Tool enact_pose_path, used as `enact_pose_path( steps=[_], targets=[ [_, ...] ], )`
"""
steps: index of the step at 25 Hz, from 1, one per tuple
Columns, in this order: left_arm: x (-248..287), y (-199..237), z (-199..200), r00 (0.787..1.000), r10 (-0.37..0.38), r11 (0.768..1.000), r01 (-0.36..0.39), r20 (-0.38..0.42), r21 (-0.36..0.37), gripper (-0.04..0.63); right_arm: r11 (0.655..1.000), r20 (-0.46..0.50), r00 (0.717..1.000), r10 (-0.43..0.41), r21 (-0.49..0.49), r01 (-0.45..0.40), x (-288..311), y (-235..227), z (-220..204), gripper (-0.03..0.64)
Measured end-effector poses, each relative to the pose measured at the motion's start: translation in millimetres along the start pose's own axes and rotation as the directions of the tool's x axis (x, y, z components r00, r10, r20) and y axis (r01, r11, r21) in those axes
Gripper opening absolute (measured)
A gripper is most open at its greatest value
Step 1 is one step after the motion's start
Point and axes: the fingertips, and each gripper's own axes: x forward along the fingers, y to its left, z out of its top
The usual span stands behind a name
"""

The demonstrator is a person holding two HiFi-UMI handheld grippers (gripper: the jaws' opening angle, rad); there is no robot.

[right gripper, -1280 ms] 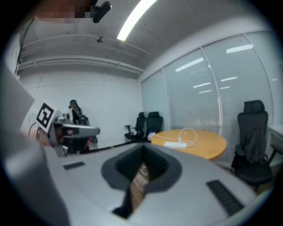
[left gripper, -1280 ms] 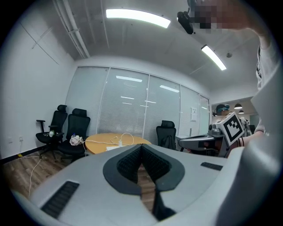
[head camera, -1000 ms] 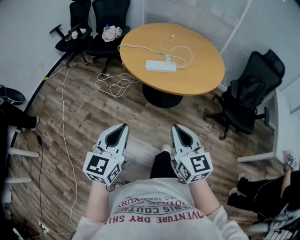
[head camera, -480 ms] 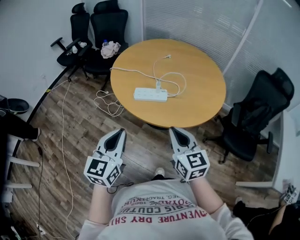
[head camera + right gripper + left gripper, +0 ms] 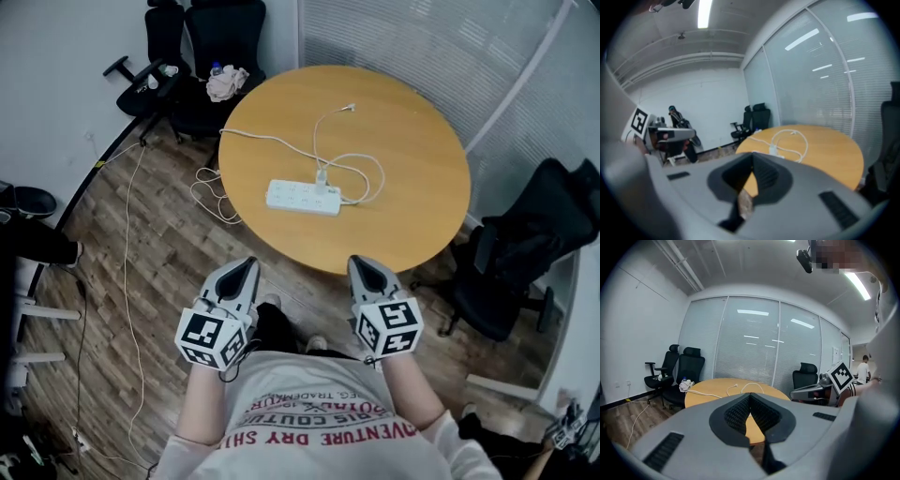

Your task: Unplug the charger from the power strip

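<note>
A white power strip [image 5: 302,197] lies near the middle of the round wooden table [image 5: 412,216]. The white charger [image 5: 322,175] is plugged into its far side, and its thin cable [image 5: 361,178] loops across the tabletop. My left gripper [image 5: 246,263] and right gripper [image 5: 364,264] hover side by side just short of the table's near edge, both shut and holding nothing. In the left gripper view the jaws [image 5: 750,396] meet in front of the table [image 5: 717,386]. In the right gripper view the shut jaws [image 5: 752,161] point at the charger [image 5: 774,150] and cable [image 5: 799,139].
Black office chairs stand at the back left [image 5: 211,37] and at the right [image 5: 525,253]. A white cord [image 5: 214,192] lies coiled on the wooden floor left of the table. A frosted glass wall [image 5: 422,37] runs behind it. A person's leg [image 5: 33,246] shows at the left edge.
Both grippers have moved forward together to the table's near edge, and the table now sits closer in the head view. Both stay shut.
</note>
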Motion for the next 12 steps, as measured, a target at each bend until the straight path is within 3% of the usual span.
enact_pose_path(
  steps=[6, 12],
  targets=[
    [66, 46, 15, 0.997, -0.078, 0.996, 0.078, -0.002, 0.034, 0.034, 0.996, -0.024, 0.996, -0.085, -0.002, 0.085, 50, -19, 12, 0.023],
    [153, 86, 44, 0.974, -0.227, 0.969, 0.228, -0.029, 0.098, 0.034, 0.977, -0.064, 0.975, -0.211, 0.024, 0.213, 114, -53, 30, 0.023]
  ],
)
